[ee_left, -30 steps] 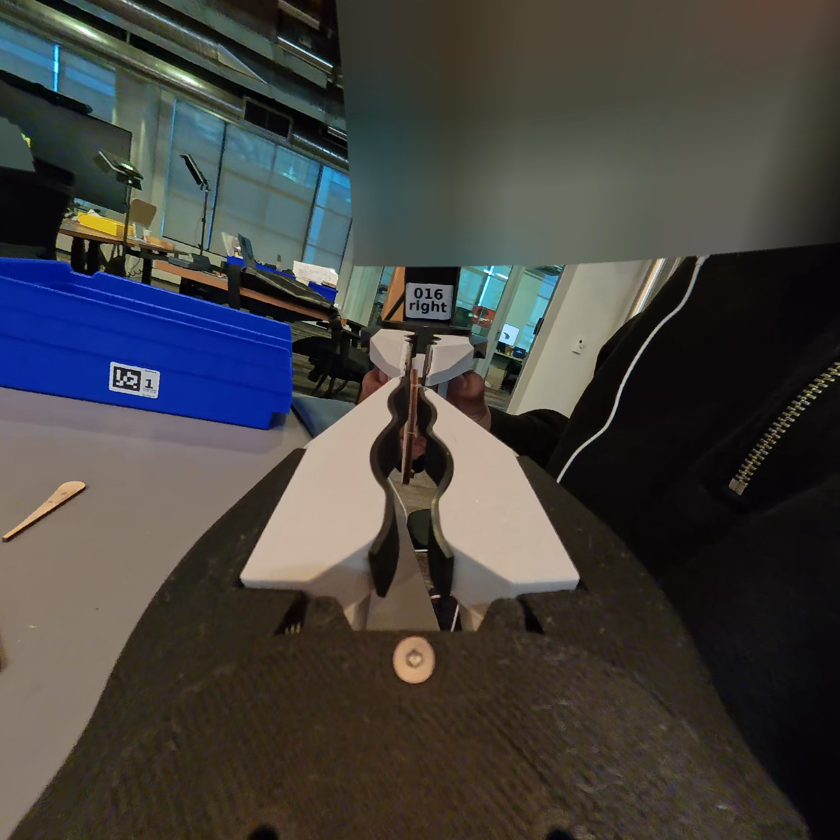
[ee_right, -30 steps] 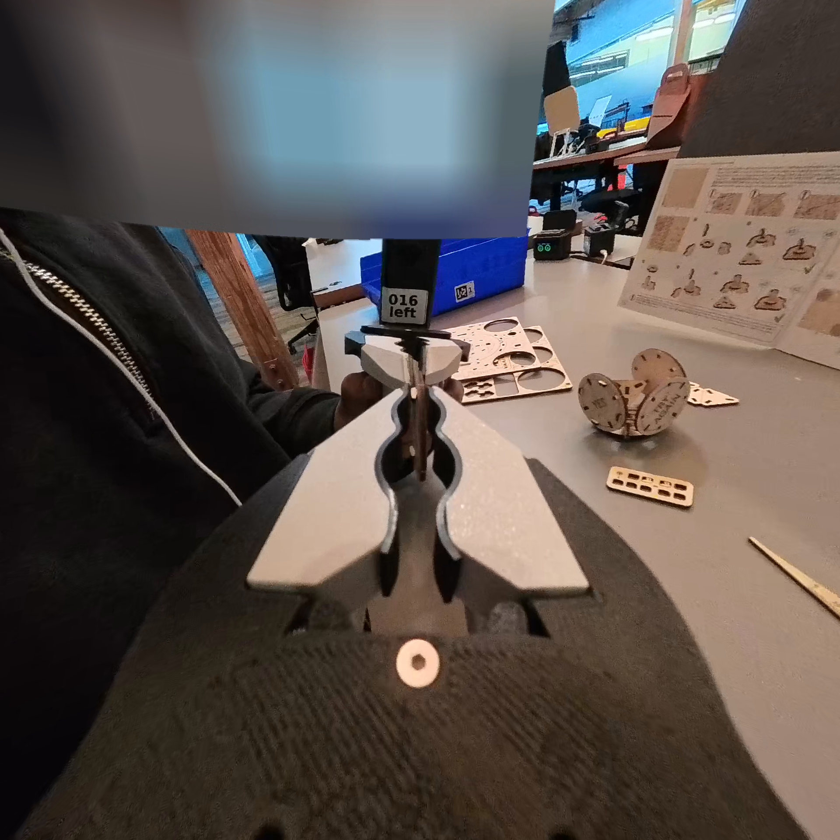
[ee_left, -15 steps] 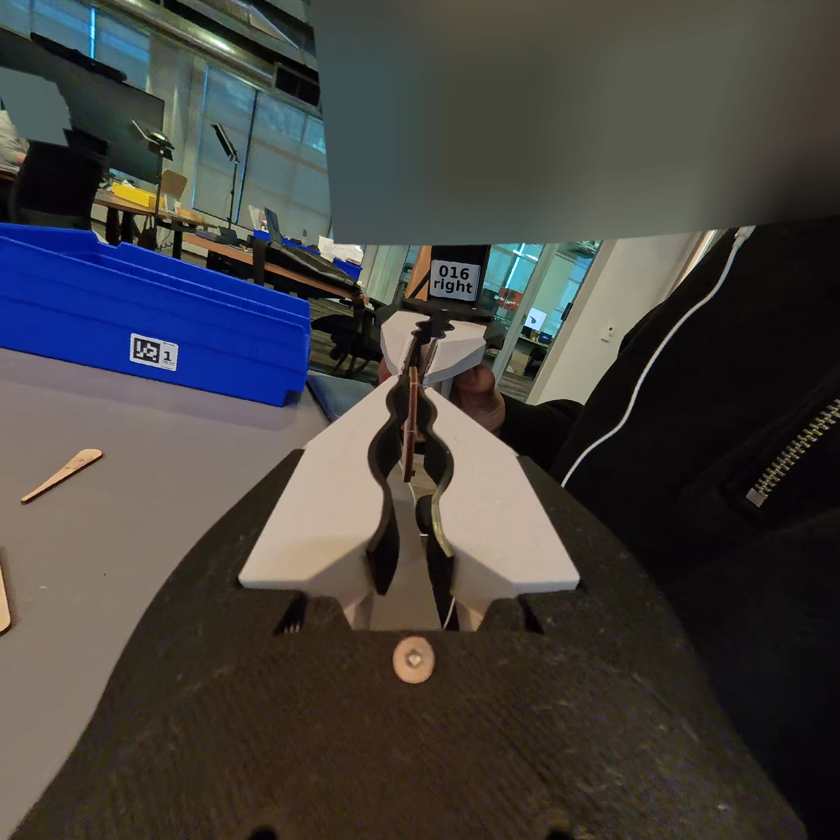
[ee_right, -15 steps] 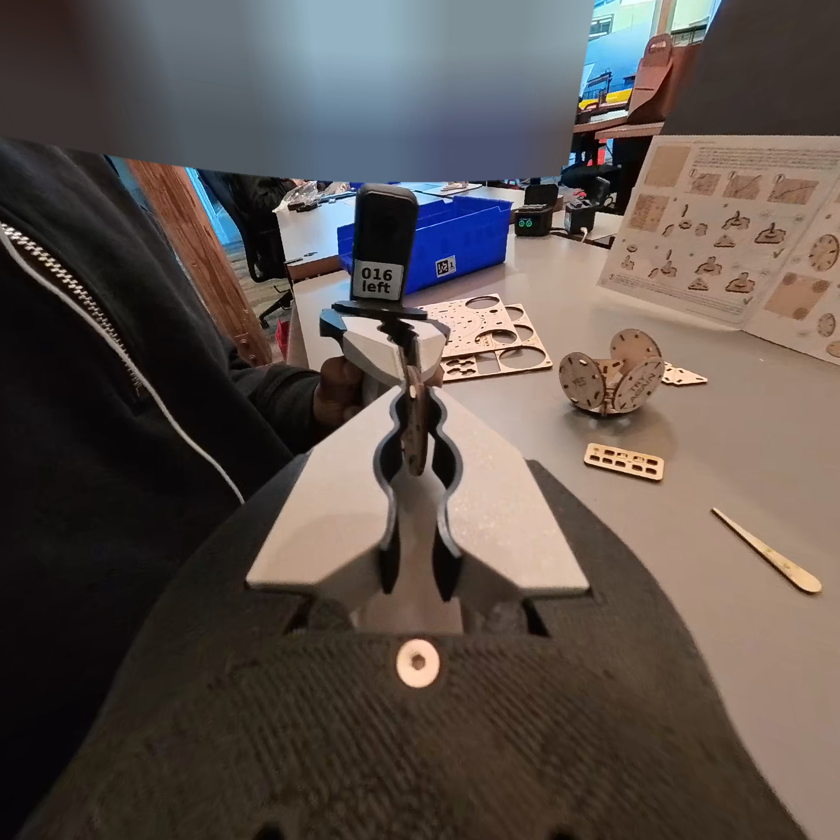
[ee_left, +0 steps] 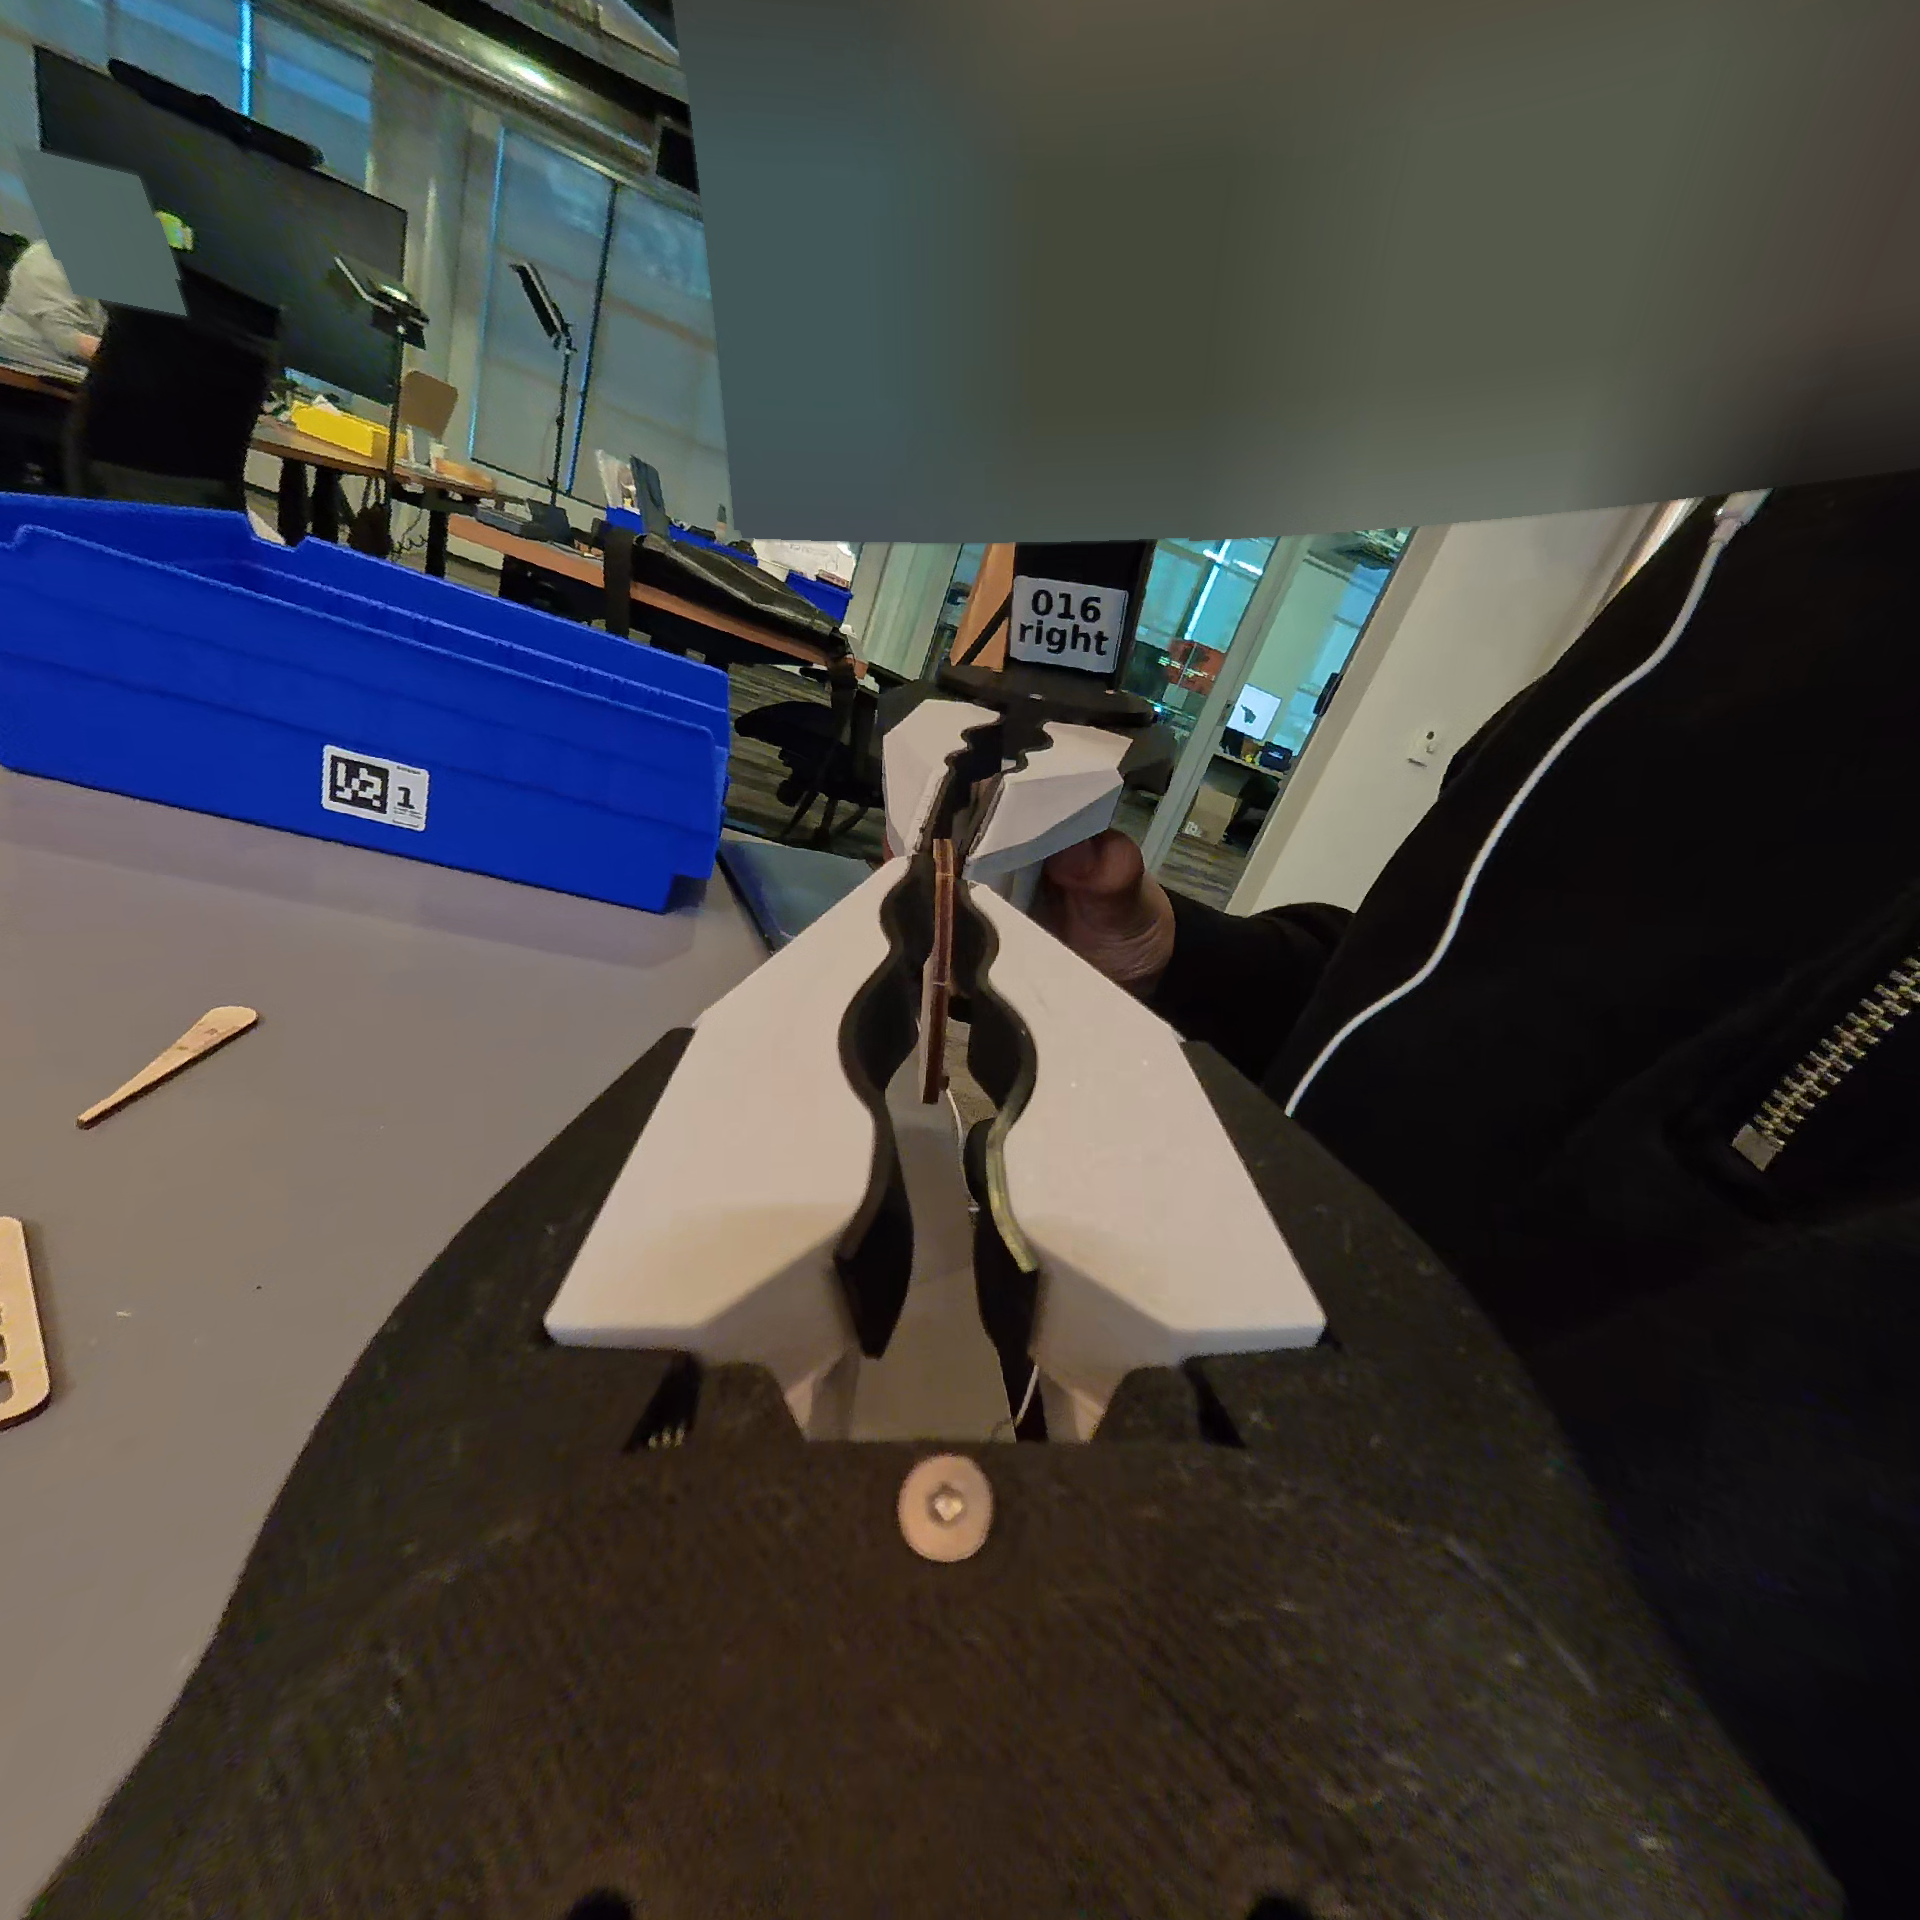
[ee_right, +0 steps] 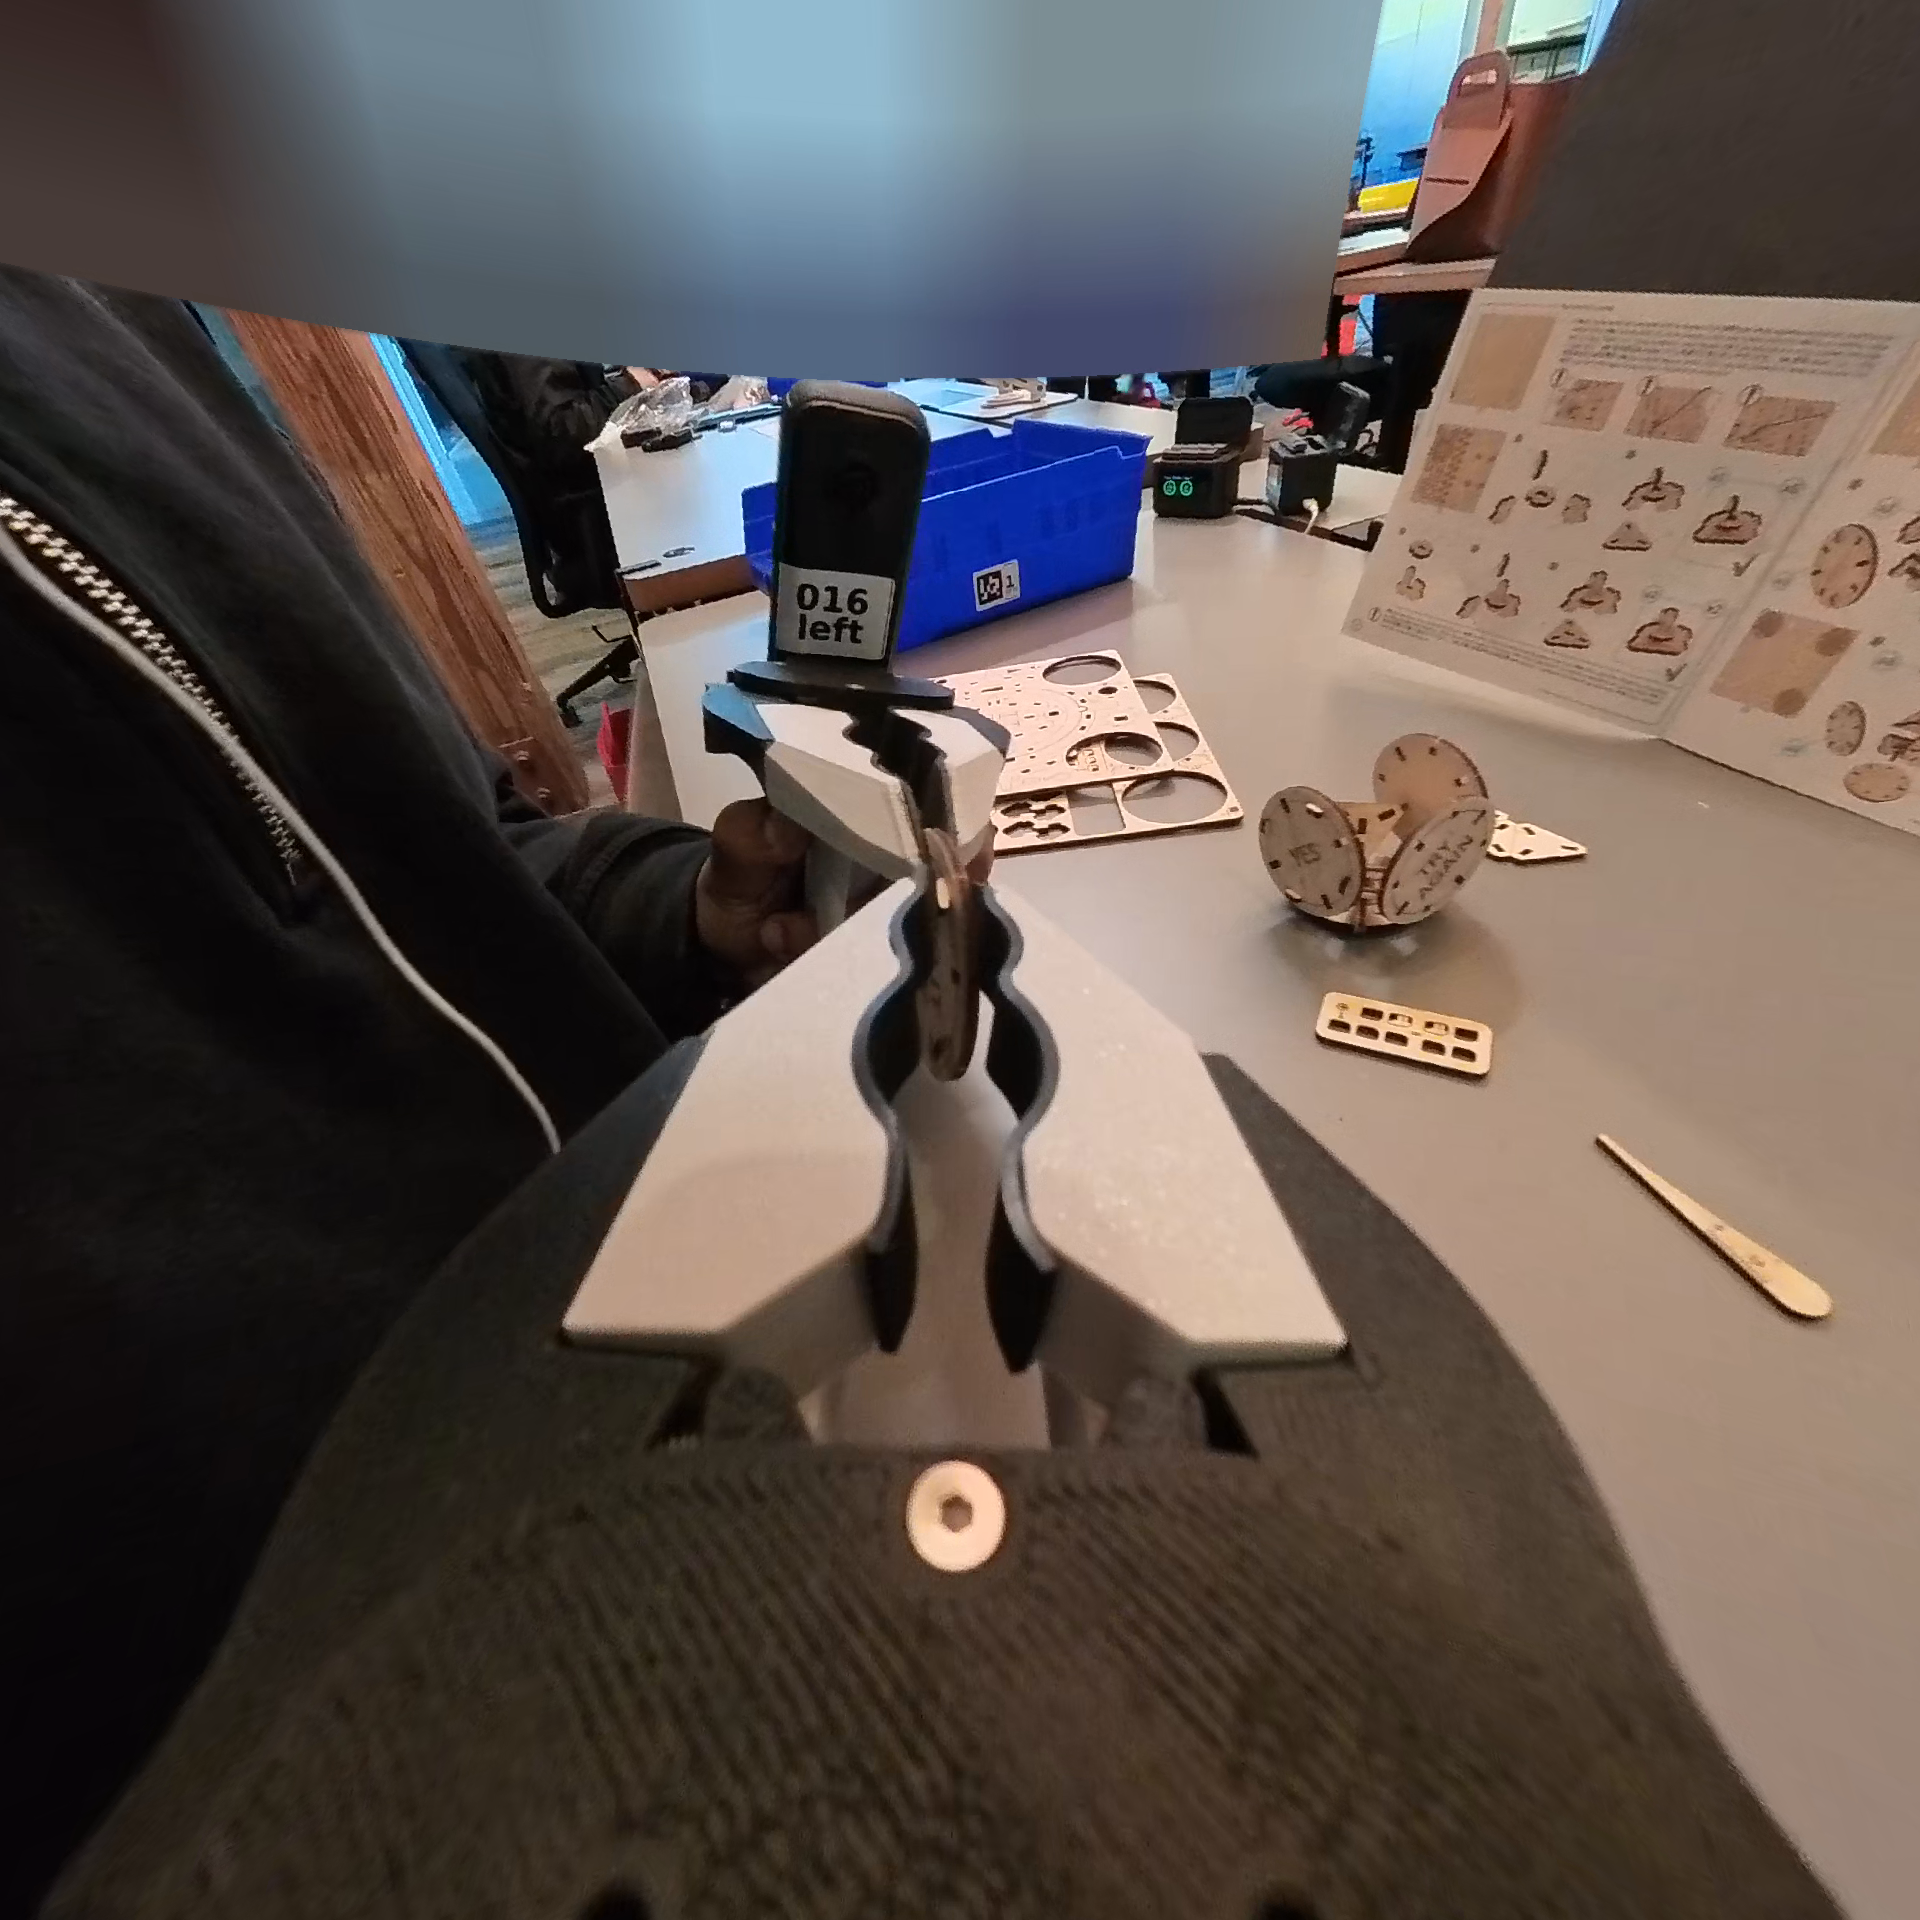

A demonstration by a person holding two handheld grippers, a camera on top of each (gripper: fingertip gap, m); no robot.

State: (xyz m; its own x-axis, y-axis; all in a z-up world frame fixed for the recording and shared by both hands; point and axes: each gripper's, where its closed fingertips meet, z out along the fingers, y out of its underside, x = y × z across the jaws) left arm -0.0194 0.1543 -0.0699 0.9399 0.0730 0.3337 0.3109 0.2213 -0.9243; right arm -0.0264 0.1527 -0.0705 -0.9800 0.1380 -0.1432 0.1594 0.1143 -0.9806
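My left gripper (ee_left: 940, 868) is shut on a thin wooden piece (ee_left: 938, 977), seen edge-on between its pads. My right gripper (ee_right: 948, 894) is shut on a small wooden disc (ee_right: 951, 997) with slots, turned slightly towards the camera. The two grippers face each other tip to tip above the near edge of the grey table (ee_left: 312, 1039). The right gripper (ee_left: 961, 821) shows just beyond the left one's tips, and the left gripper (ee_right: 930, 831) just beyond the right one's. The wooden pieces meet at the tips. A hand holds each gripper.
On the table lie a blue bin (ee_right: 1018, 520), cut-out wooden sheets (ee_right: 1101, 748), a partly built wooden model (ee_right: 1371, 857), a slotted wooden strip (ee_right: 1403, 1034), a wooden stick (ee_right: 1714, 1226) and an instruction sheet (ee_right: 1662, 520). A person's black jacket (ee_left: 1610, 935) is close by. The tips of both grippers are at nearly the same place.
Both grippers stay shut and tip to tip. They have turned a little together, so the disc in the right gripper shows more of its face and the table things have shifted in both views.
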